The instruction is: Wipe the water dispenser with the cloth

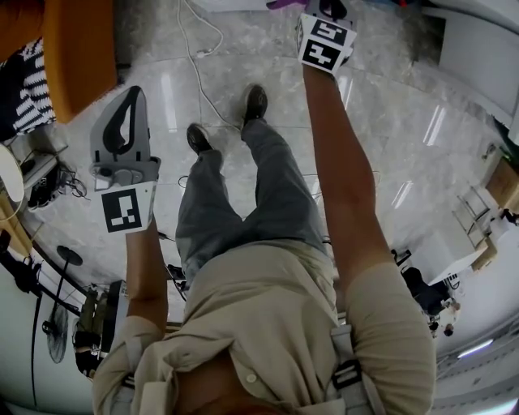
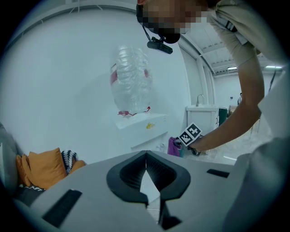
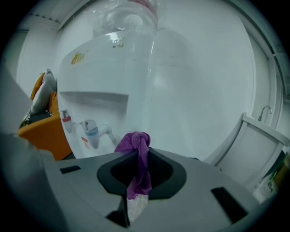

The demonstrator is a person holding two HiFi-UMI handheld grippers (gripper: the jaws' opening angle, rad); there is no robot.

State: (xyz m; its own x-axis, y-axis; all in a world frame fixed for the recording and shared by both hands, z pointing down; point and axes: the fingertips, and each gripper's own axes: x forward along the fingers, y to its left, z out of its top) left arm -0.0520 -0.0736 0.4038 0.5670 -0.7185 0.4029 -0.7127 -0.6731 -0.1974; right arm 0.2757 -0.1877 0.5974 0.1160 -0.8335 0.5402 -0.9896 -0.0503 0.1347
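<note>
floor: pale grey polished stone floor (image 1: 389,130), seen in the head view. The person stands on it leaning forward, which puts both tools out ahead of the body.
dispenser: tall white plastic water dispenser (image 3: 154,86) against the white wall. It fills the right gripper view, so that tool is near its front and side panels. The left gripper view shows it well apart (image 2: 141,128).
right arm: bare forearm (image 1: 336,162) stretched full length toward the dispenser, my read being to bring the cloth to the casing.
cushion: orange fabric cushion (image 3: 45,129) just beside the dispenser's left side. It plays no part in the job.
bottle: clear ribbed plastic bottle (image 2: 130,81) upside down on top of the dispenser. It looks empty or nearly so.
left gripper: grey two-jaw tool (image 1: 130,105) held back near the person's hip. Its jaws are closed tip to tip with nothing between them (image 2: 146,157). Looks parked, since wiping takes one tool.
right gripper: grey two-jaw tool (image 1: 326,12), clenched on the cloth (image 3: 138,153).
cloth: purple fuzzy microfibre cloth (image 3: 134,141) pinched mid-length. A bunched knot pokes past the tips as the wiping pad, and the tail hangs back through the jaw opening. I can't tell if it touches the casing.
taps: red-capped tap (image 3: 66,118) and blue-capped tap (image 3: 92,129) in the front recess, left of the cloth. Both are snag points for a sideways stroke.
</note>
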